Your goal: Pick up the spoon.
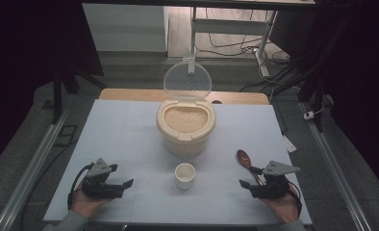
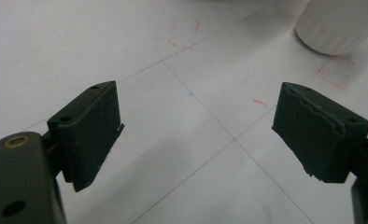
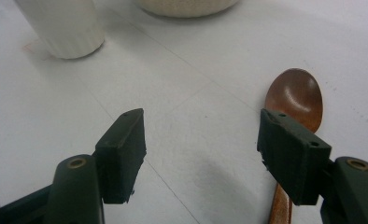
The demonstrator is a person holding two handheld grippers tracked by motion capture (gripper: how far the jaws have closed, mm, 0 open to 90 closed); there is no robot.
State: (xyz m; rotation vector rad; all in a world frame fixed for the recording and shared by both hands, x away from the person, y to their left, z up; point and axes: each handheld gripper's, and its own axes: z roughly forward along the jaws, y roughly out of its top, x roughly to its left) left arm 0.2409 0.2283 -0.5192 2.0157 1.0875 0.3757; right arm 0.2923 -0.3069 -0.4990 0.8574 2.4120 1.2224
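Lying near the table's (image 1: 130, 125) right front corner, the wooden spoon (image 3: 294, 98) looks light, stiff and smooth; its slim handle suits gripping. Right gripper (image 3: 201, 140) gapes beside it, left gripper (image 2: 196, 135) likewise released, white cup (image 1: 184, 175) between.

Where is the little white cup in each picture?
High view: the cup stands at the table's near middle, in front of the rice bin.
Left gripper view: its ribbed base is at the top right corner, beyond the open jaws.
Right gripper view: its base is at the top left.
Shared landmark: the thin grid lines on the white table.
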